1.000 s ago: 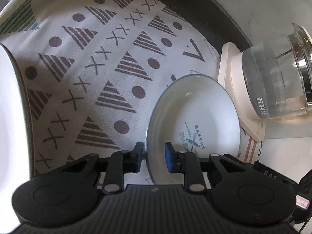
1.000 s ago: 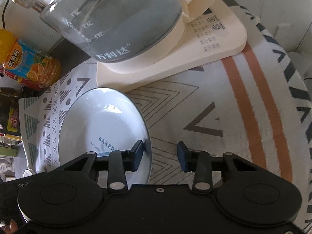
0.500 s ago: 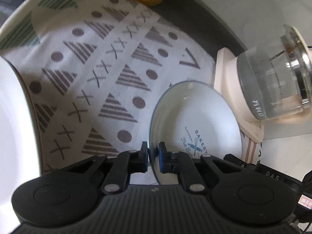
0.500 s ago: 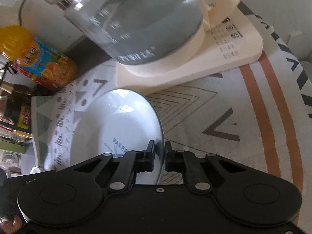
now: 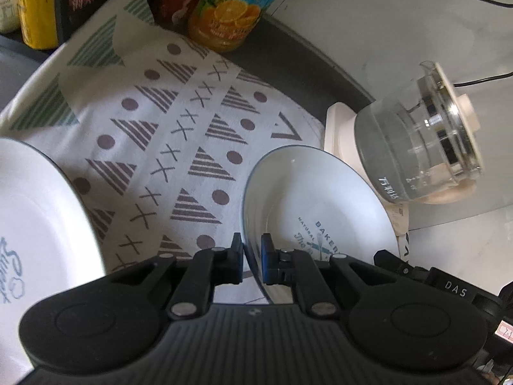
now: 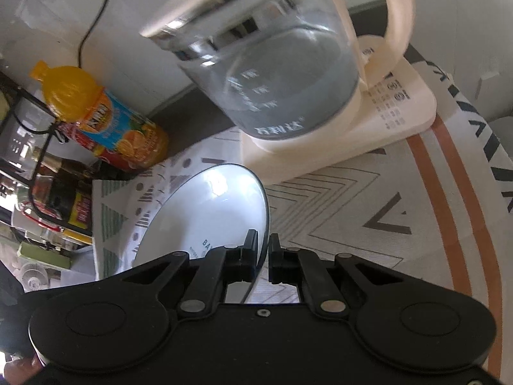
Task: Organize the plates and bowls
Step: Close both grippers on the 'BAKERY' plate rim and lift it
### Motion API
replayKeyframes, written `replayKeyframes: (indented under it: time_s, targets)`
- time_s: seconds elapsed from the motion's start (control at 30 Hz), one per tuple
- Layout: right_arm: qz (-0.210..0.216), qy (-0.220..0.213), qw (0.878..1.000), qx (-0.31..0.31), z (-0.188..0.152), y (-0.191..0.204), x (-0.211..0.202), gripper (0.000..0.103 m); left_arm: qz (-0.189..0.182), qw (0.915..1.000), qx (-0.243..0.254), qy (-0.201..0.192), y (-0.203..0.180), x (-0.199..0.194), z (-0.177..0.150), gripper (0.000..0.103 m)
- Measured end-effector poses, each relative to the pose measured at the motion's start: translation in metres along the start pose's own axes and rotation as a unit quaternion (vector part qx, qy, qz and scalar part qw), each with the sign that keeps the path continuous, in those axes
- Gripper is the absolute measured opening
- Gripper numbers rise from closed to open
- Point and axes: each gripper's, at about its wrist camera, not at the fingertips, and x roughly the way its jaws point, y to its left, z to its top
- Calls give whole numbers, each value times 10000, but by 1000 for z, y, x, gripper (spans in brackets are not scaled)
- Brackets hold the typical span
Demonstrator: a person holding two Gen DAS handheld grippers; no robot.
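Observation:
A white bowl (image 5: 317, 199) with a dark rim and a blue "BAKERY" print is held up off the patterned cloth by both grippers. My left gripper (image 5: 252, 258) is shut on the bowl's left rim. In the right wrist view the same bowl (image 6: 211, 215) shows tilted, and my right gripper (image 6: 263, 256) is shut on its right rim. A larger white plate (image 5: 35, 221) with blue script lies at the left edge of the left wrist view, apart from the bowl.
A glass kettle (image 6: 272, 73) on a cream base (image 6: 384, 128) stands just beyond the bowl. An orange juice bottle (image 6: 105, 118) and other bottles stand at the back left by a wire rack. The patterned tablecloth (image 5: 179, 147) lies between plate and bowl.
Both grippers went from open to shut on the bowl's opposite rims. The bowl has since risen from the cloth, and the views have tilted up toward the kettle and the bottles.

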Motion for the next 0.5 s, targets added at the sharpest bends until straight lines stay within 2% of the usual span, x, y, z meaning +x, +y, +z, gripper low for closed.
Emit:
replayKeyframes:
  time_s: [0.5]
  targets:
    - [222,-296,9992,-138,-36,61,-18,6,21,9995,198,-229,39,-64,-2,8]
